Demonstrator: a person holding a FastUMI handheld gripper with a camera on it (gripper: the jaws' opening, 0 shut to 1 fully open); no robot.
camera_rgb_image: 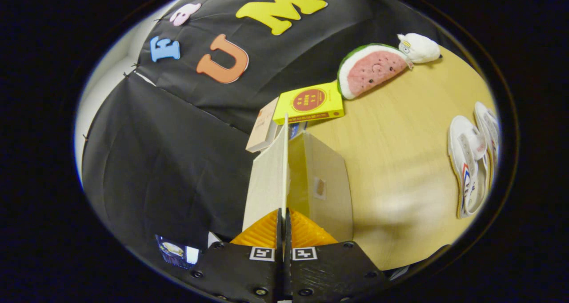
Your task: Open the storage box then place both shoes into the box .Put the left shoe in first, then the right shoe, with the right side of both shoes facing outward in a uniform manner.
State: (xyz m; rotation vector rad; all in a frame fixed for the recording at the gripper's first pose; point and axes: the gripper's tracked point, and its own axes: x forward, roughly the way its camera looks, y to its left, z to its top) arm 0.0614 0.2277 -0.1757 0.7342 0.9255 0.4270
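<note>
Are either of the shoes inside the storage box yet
No, both shoes lie on the table, apart from the storage box, whose lid the gripper pinches.

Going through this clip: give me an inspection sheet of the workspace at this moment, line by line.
Surface: light wooden table, bare between the box and the shoes.
Job's things: storage box just ahead of the fingers, its lid raised on edge; two white shoes side by side on the table, apart from the box, not yet loaded.
Clutter: yellow box on a stack beyond the storage box; watermelon plush; white plush beside it.
Grippers: gripper shut on the lid's edge, both fingers pressing it.
Cables: nothing seen.
Surroundings: black cloth wall behind the table.
</note>
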